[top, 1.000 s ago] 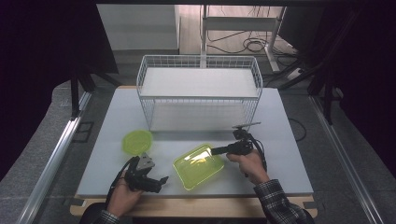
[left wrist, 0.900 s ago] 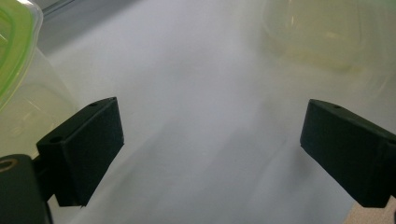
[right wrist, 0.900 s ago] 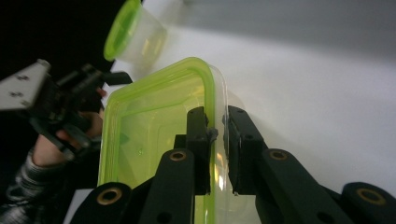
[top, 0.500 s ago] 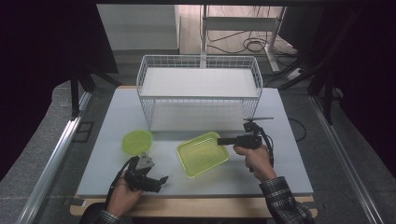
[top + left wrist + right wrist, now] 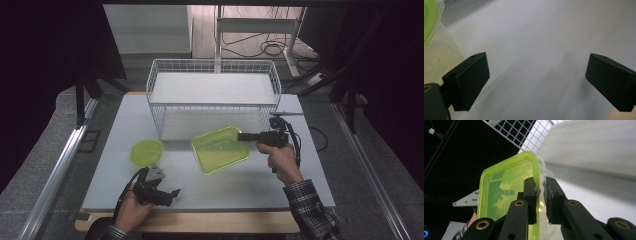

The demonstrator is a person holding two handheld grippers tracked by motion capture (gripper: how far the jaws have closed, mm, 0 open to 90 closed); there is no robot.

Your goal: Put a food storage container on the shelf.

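Right tool (image 5: 539,195) had its jaws pinched on the rim of the green-lidded container (image 5: 220,148), holding it tilted just above the table (image 5: 300,185), in front of the white wire basket (image 5: 212,97). Judged from its clear thin walls, the container looked light and empty but somewhat flexible and slick, so a one-edge grip could let it swing or slip; a hold deeper over the lid's rim seemed safer. Left tool (image 5: 537,82) rested open over bare table near the front edge, beside a smaller round green-lidded tub (image 5: 146,151).
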